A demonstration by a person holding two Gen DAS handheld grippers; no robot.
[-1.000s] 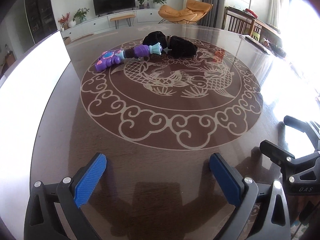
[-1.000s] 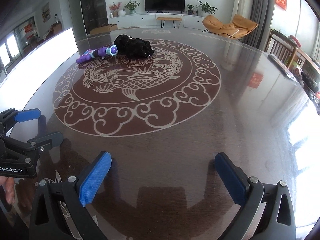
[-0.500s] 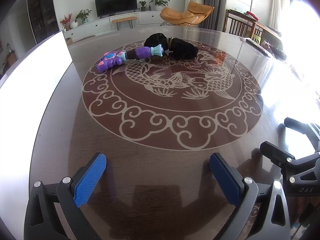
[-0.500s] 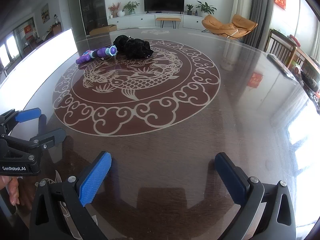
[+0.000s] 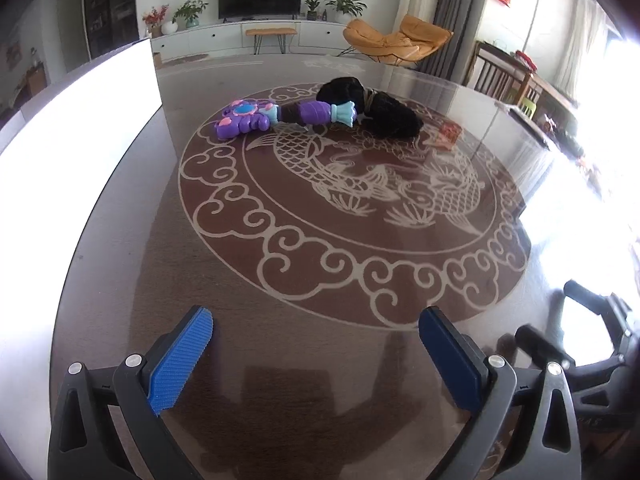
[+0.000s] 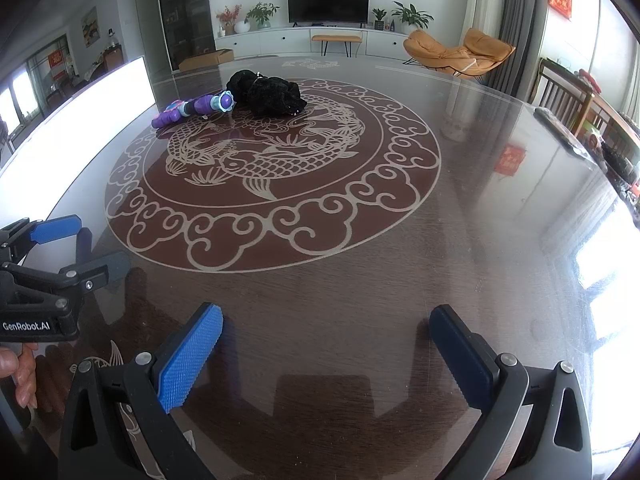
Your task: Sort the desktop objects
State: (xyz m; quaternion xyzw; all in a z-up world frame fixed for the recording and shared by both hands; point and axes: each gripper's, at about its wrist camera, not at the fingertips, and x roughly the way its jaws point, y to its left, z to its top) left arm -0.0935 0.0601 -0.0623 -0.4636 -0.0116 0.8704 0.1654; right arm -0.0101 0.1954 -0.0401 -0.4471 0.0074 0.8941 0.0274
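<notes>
Left gripper (image 5: 316, 344), jaws spread wide and empty, blue ribbed pads facing one another above the bare near part of the glossy round table (image 5: 120, 264). Right gripper (image 6: 326, 350), likewise wide apart and holding nothing, at about the same near edge; each tool appears at the margin of the other's view, so the two stand side by side.

Both task objects lie well ahead, on the far side of the carp medallion (image 5: 360, 200) inlaid in the tabletop. The purple toy wand (image 5: 280, 117) rests flat; its long axis runs crosswise to the left gripper's line of sight, flower-shaped head to the left and teal-collared handle end to the right. That handle end touches or slightly overlaps the black fabric bundle (image 5: 380, 114), a crumpled soft mass tied near its middle (what it is cannot be told).

In the left wrist view the wand sits ahead and slightly left of centre; in the right wrist view both wand (image 6: 192, 109) and bundle (image 6: 268, 94) lie well to the left. The left gripper therefore appears the better placed for the wand, whose crosswise axis suits a straight approach with the jaws closing across the shaft. No sorting container is visible in either view.
</notes>
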